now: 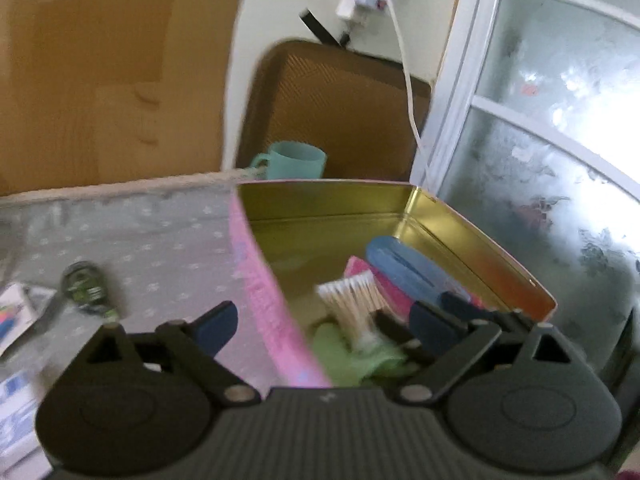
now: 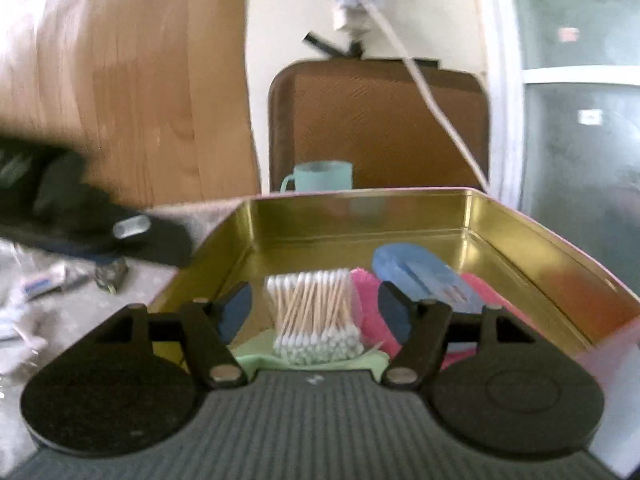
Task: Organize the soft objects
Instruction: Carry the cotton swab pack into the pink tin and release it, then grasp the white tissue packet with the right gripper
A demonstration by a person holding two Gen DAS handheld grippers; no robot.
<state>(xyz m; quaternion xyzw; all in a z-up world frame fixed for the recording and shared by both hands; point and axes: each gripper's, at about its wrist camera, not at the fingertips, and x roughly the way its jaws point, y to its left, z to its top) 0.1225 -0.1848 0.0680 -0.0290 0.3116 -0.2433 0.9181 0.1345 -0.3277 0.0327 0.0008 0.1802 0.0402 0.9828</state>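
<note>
An open gold tin (image 1: 320, 186) (image 2: 360, 194) with a pink outer wall sits on a grey dotted cloth (image 1: 140, 232). Inside lie a bundle of cotton swabs (image 1: 352, 304) (image 2: 312, 292), a pink soft piece (image 1: 390, 288) (image 2: 372, 316), a flat blue item (image 1: 400, 264) (image 2: 416, 268) and a light green cloth (image 1: 348, 356) (image 2: 256, 356). My left gripper (image 1: 326, 328) is open and straddles the tin's left wall. My right gripper (image 2: 315, 312) is open above the tin's near side; the swabs show between its fingers, not pressed. A blurred black gripper part (image 2: 120, 236) reaches in from the left.
A teal mug (image 1: 296, 160) (image 2: 320, 176) stands behind the tin, in front of a brown chair back (image 1: 340, 100). A white cable (image 1: 408, 92) hangs down beside a frosted window (image 1: 540, 140). A small dark green item (image 1: 86, 284) and papers (image 1: 16, 312) lie left of the tin.
</note>
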